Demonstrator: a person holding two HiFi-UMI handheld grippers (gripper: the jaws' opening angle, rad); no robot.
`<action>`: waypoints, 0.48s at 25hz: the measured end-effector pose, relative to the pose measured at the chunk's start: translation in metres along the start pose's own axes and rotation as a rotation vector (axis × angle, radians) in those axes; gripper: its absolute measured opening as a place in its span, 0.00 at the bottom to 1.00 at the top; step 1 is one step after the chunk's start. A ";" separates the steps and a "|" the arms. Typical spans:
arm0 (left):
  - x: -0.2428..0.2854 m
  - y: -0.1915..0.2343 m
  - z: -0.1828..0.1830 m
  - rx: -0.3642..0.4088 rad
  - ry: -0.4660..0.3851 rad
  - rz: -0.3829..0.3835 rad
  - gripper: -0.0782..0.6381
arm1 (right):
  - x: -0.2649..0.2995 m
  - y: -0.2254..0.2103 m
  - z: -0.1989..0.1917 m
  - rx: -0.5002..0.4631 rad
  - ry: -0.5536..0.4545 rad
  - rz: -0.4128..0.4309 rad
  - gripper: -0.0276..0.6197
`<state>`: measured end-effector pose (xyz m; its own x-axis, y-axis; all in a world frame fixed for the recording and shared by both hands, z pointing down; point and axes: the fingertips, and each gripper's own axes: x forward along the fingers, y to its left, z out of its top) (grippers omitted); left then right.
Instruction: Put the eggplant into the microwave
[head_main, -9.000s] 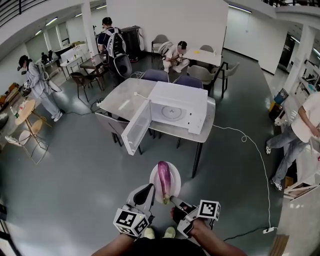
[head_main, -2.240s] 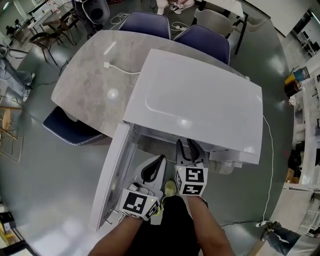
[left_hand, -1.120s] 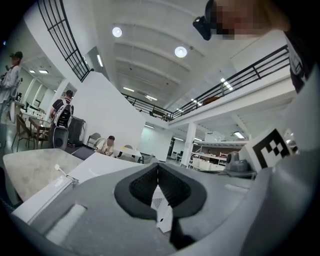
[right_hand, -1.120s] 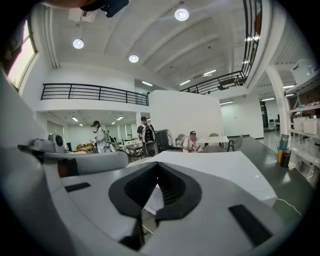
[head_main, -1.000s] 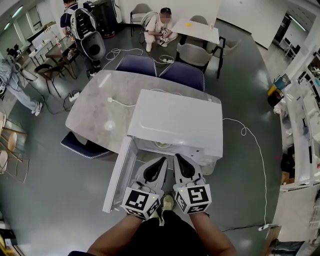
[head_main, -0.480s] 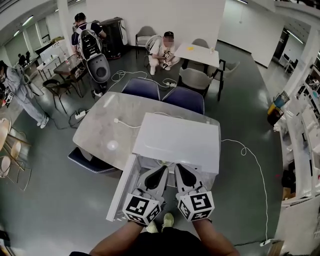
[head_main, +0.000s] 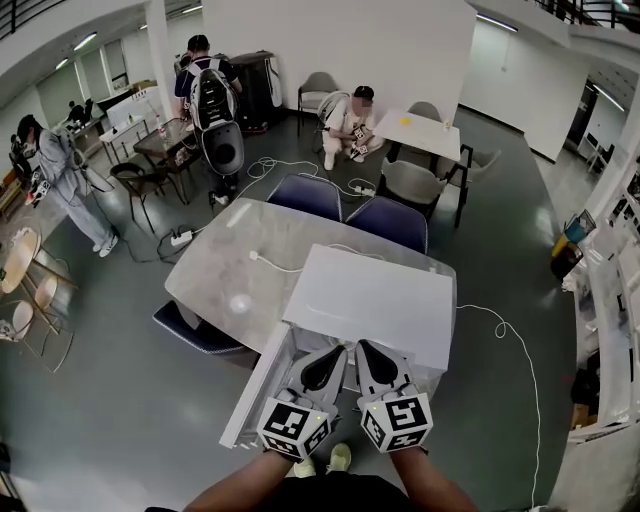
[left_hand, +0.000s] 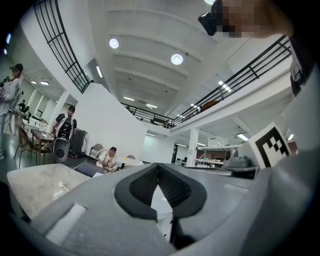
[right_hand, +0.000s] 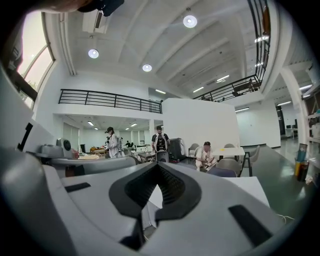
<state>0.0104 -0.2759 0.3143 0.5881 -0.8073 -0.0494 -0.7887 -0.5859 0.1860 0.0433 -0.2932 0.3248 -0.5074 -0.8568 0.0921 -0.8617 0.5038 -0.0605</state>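
The white microwave (head_main: 375, 300) stands on the marble table (head_main: 240, 270), its door (head_main: 255, 385) swung open towards me on the left. My left gripper (head_main: 333, 352) and right gripper (head_main: 366, 348) are side by side, level, just in front of the microwave's open front. Both are shut with nothing between the pads. In the left gripper view my left gripper (left_hand: 158, 167) has its pads meeting, and in the right gripper view my right gripper (right_hand: 159, 166) does too. No eggplant shows in any view. The microwave's top hides its cavity.
Two blue chairs (head_main: 310, 195) stand at the table's far side and another (head_main: 195, 330) at its left. A white cable (head_main: 275, 263) lies on the table and one (head_main: 520, 350) runs over the floor at right. People are further back in the room.
Both grippers have risen a little, still side by side and shut. The head view has lifted, so more of the room shows beyond the microwave. The eggplant seen long before is out of sight.
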 end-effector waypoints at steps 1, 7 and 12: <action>-0.001 0.002 -0.001 0.001 0.001 0.005 0.12 | 0.002 0.002 0.000 -0.003 -0.001 0.005 0.04; 0.000 0.005 -0.002 0.007 0.008 0.023 0.12 | 0.005 0.003 0.000 -0.009 0.000 0.019 0.04; 0.003 0.005 0.001 0.014 0.005 0.023 0.12 | 0.006 0.002 0.003 -0.009 -0.003 0.023 0.04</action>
<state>0.0079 -0.2816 0.3145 0.5706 -0.8202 -0.0401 -0.8045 -0.5681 0.1731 0.0389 -0.2978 0.3226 -0.5273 -0.8451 0.0881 -0.8497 0.5245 -0.0536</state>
